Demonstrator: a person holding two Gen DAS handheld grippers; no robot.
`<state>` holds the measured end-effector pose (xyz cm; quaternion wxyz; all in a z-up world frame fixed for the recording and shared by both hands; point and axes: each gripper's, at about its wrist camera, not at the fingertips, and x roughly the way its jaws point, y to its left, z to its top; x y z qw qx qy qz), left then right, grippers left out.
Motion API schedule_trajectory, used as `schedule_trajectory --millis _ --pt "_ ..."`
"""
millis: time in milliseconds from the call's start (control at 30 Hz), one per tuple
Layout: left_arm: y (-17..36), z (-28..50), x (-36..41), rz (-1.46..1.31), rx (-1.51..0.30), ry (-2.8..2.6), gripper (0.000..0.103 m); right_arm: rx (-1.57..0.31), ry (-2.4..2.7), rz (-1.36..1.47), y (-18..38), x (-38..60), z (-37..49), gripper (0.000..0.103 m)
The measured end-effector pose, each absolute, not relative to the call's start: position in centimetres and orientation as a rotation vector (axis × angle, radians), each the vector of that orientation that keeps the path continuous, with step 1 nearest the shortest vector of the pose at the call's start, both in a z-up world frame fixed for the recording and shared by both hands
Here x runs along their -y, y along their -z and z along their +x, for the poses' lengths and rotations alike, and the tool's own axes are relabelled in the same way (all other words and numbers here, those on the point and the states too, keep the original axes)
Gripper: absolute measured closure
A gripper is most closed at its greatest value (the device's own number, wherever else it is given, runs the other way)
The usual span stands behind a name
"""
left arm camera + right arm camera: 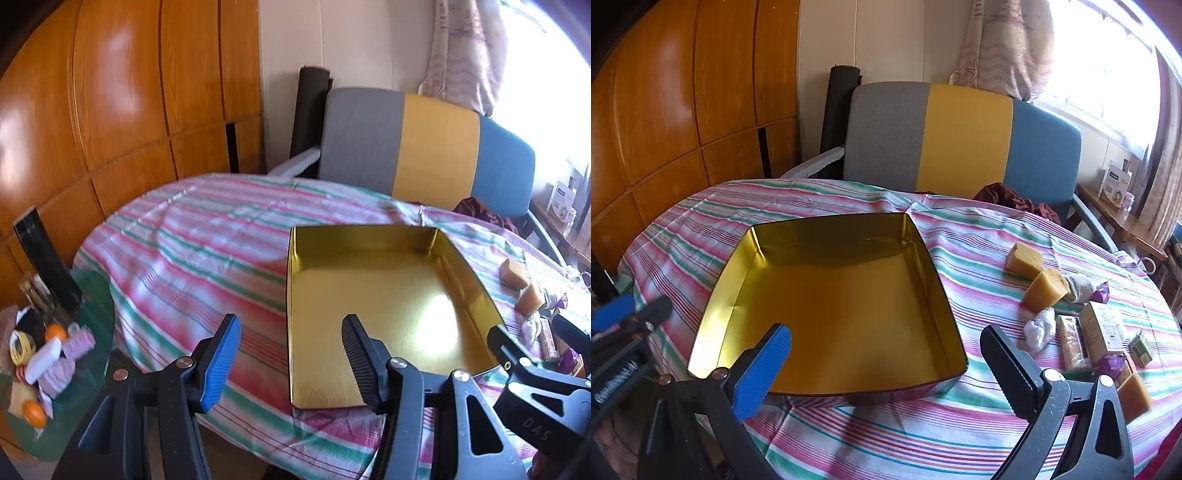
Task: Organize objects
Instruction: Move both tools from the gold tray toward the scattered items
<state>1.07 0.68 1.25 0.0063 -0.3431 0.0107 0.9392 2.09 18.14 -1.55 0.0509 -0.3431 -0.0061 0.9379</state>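
Note:
An empty gold tin (798,236) (369,236) sits open on the striped tablecloth. To its right lie two yellow blocks (1023,258) (513,273), a third yellow block (1134,391), a crumpled white wrap (1039,326), a long packet (1071,347), a white box (1104,326) and purple wrappers (1100,291). My left gripper (291,356) hovers open over the tin's near left corner, holding nothing. My right gripper (886,369) stands wide open above the tin's near right corner, also with nothing in it. Each gripper shows at the edge of the other's view.
Behind the table stands a chair (960,136) with a grey, yellow and blue back. Wooden cupboards (110,110) fill the left wall. A low glass side table (92,332) at the left carries clutter. A shelf (1119,218) with boxes runs under the window.

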Motion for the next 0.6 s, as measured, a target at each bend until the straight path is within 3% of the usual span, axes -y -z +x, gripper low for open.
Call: schedule_trajectory --millis 600 --pt "-1.1 0.9 -3.6 -1.054 -0.187 -2.861 0.045 -0.112 -2.754 -1.056 1.9 -24.4 2.6 0.0"
